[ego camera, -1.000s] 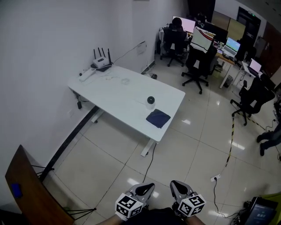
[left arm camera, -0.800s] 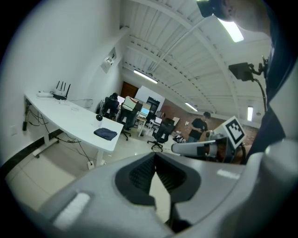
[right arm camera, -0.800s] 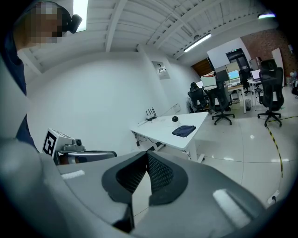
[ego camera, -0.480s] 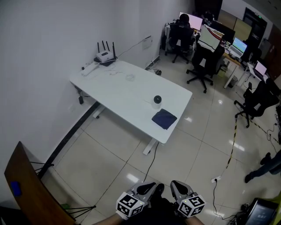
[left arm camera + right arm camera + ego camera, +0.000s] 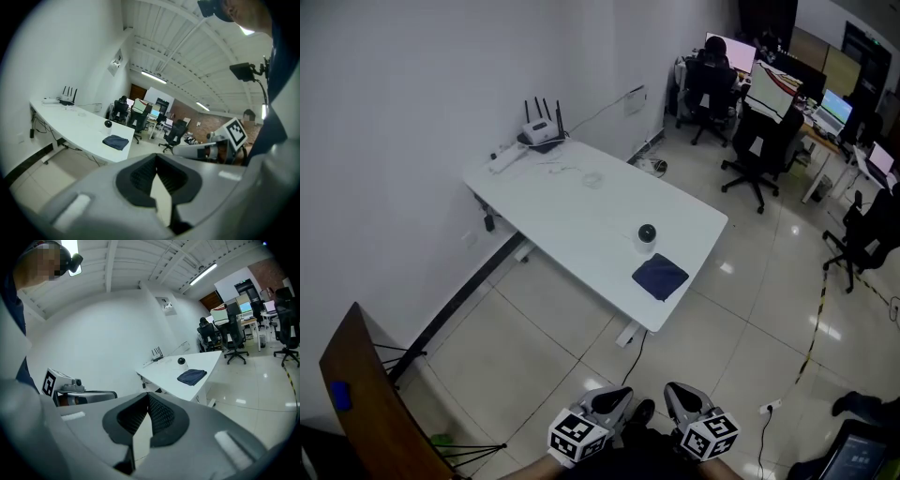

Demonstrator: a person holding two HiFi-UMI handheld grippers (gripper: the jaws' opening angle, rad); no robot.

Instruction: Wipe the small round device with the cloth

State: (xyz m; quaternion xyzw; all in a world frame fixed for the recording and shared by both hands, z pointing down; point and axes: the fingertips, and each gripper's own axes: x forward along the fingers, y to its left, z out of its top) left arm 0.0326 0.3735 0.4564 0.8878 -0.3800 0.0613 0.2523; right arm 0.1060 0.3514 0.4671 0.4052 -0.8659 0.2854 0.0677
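White table [image 5: 581, 211] stands across tiled floor [image 5: 525, 347]. Small round device [image 5: 647, 232] sits near table's end, dark blue cloth [image 5: 660, 277] just beside it at edge. Left gripper [image 5: 612, 403], right gripper [image 5: 682, 400] held side by side, well apart from table, both jaws clenched, nothing between.
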